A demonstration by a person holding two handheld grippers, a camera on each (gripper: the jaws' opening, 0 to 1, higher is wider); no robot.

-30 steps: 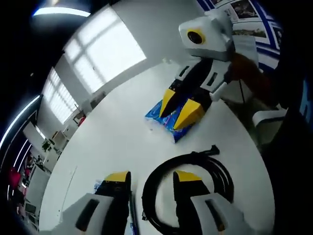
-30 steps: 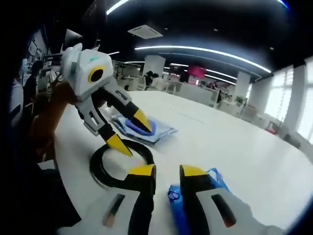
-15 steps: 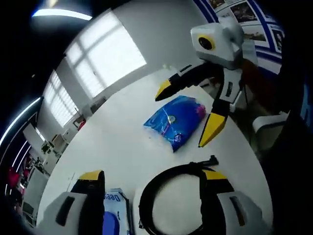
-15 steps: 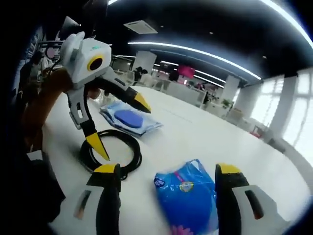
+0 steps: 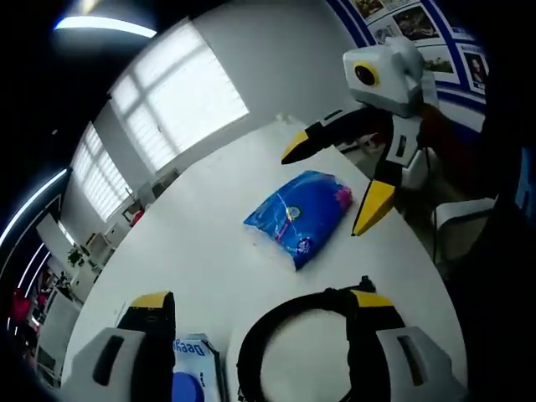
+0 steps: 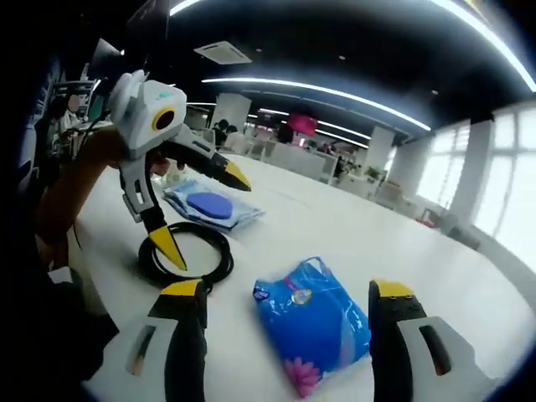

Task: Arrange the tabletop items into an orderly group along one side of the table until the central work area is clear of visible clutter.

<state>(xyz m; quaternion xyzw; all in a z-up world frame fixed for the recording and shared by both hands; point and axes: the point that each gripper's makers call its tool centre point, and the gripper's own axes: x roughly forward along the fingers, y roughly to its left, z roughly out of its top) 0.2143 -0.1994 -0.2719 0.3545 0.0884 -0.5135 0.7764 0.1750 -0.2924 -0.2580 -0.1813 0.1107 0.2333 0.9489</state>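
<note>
Blue, crinkly and soft, the bag (image 6: pixel 314 322) lies flat on the white surface (image 5: pixel 209 243), between my right gripper's (image 6: pixel 289 301) wide-open, empty jaws. Left of the bag sits the black cable (image 6: pixel 186 251), with a flat pack (image 6: pixel 209 205) beyond. My left gripper (image 5: pixel 255 303) is spread wide too, empty, over the cable. I judge grouping is under way; next I close on the bag and carry it beside the cable.
</note>
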